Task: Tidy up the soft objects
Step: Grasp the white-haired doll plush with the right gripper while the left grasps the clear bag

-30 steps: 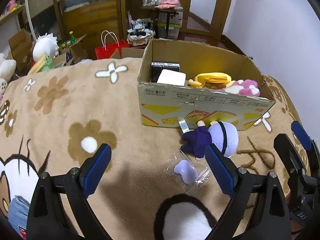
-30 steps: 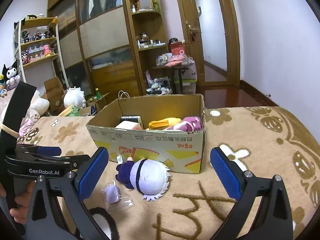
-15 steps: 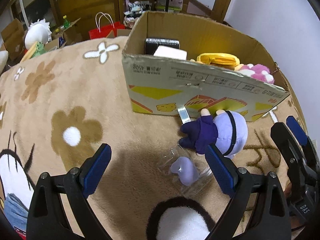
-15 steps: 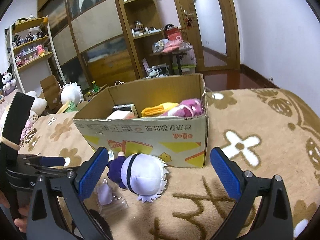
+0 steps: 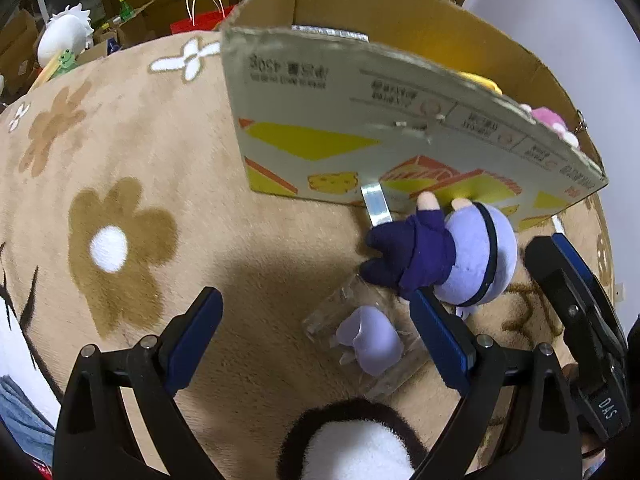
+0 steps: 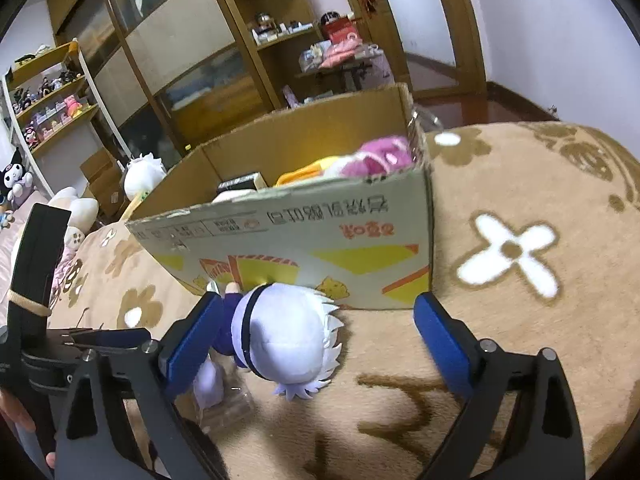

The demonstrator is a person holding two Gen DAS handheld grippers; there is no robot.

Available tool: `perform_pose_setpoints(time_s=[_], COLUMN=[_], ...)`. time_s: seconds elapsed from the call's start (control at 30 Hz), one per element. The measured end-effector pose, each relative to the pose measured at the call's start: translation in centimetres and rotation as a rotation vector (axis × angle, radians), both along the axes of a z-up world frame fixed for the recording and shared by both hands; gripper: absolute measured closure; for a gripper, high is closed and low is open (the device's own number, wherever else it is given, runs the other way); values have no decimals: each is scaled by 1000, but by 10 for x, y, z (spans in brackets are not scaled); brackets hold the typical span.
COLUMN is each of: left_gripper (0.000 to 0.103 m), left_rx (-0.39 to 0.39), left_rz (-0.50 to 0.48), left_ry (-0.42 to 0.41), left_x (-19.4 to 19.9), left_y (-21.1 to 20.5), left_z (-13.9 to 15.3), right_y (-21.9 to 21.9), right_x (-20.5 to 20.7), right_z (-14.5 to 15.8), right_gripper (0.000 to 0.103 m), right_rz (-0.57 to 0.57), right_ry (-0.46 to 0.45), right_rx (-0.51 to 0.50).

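Right gripper (image 6: 316, 332) is spread wide w/ the plush doll (image 6: 286, 340) between its fingers, not yet pinched; left gripper (image 5: 316, 332) also wide, empty, near the small bagged plush (image 5: 370, 340). Doll lies on the blanket (image 5: 160, 160), touching the cardboard box (image 5: 340, 136) front. Prob. light, squashy; best grabbed across the round head.

We see the plush doll (image 5: 460, 256) lying on the blanket (image 5: 140, 152) against the box (image 5: 320, 128) front — a wrapped piece (image 5: 372, 340) just before it.
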State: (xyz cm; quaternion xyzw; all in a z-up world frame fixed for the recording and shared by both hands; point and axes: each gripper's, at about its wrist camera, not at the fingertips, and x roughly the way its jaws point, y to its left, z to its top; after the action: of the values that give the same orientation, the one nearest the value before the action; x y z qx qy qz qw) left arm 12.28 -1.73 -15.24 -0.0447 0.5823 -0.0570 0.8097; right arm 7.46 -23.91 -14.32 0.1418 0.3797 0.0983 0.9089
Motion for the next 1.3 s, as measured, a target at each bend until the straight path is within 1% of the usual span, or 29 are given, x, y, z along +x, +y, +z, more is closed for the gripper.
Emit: perform_pose_setpoints(time_s=[0.2,0.27,0.53,0.6,0.63,0.67,0.83,0.9,0.93,1.03,1.13,1.3], left_gripper=[9,9,9,9,9,9,8,8,8,7,7,7], left_rx=[3,14,19,23,25,24,24,26,27,26,25,23], left_rz=[-14,-23,-49,-58,-61,-62,-65,-65,-66,-67,-68,-67], left_ry=[59,70,62,58,57,57,59,59,59,57,57,56], left_x=[3,5,0,-2,-3,-3,-3,0,-3,-3,-3,-3], left_y=[-2,-3,-14,-18,-19,-20,-27,-27,-30,-33,-40,-42], left_z=[-17,-22,-29,-32,-33,-34,-40,-41,-48,-50,-51,-51], right_y=[9,10,21,26,28,30,35,36,36,39,42,47], right_x=[7,11,16,18,20,21,26,28,30,31,32,32], right_z=[-10,-11,-15,-17,-17,-19,-27,-30,-32,-35,-37,-36], right_gripper=[4,4,4,7,11,12,13,19,21,23,34,39], right_rz=[30,38,71,81,88,92,103,108,112,117,138,138], right_ry=[36,44,63,71,78,85,121,136,144,150,158,158], right_rx=[11,24,19,10,10,10,18,25,31,40,57,55])
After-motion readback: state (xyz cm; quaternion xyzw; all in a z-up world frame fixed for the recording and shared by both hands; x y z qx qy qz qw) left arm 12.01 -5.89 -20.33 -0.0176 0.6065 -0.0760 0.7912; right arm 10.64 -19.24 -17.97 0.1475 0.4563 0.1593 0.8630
